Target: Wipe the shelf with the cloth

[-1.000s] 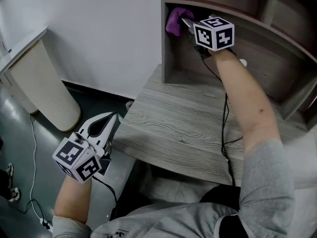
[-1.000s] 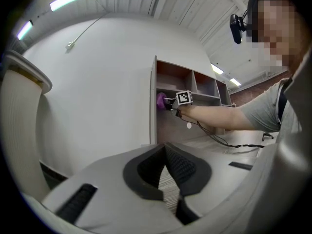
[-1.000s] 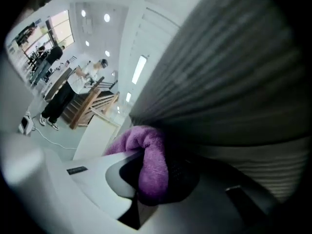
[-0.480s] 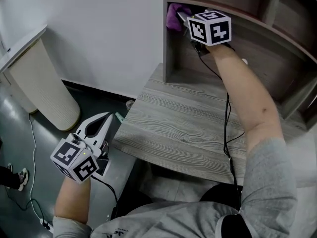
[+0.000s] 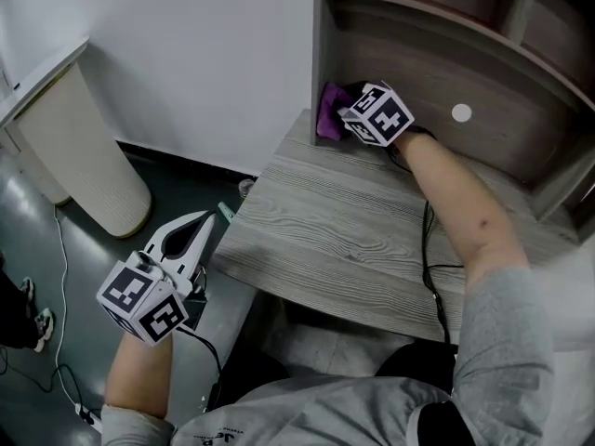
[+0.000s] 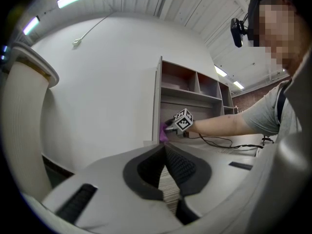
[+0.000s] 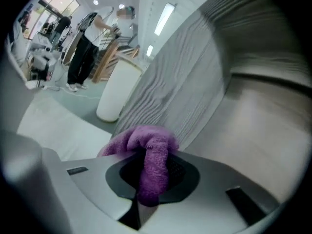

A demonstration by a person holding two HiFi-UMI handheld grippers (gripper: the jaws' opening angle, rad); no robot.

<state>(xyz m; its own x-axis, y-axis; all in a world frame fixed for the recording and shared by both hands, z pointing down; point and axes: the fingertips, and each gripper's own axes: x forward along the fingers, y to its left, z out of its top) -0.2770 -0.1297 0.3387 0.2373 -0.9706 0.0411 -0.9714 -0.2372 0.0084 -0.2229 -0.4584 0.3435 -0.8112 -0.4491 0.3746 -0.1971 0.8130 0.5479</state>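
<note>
Cloth (image 5: 329, 111), purple and bunched, sits pinched in the closed jaws of the right gripper (image 5: 340, 111), a fold hanging down between the pads in the right gripper view, and it is pressed into the upper middle of the head view, where the side panel (image 5: 323, 45) of the shelf (image 5: 483, 147) meets the grey wood-grain board (image 5: 344, 221); held low and angled like this, it likely reaches the inner corner. Left gripper (image 5: 211, 219) hangs at lower left off the board's edge, jaws together on nothing, probably kept clear. A curved upper ledge (image 5: 437, 21) crowds the reach from above, a black cable (image 5: 429, 249) trails across the board, and a pale bin (image 5: 84, 156) stands on the floor at left
</note>
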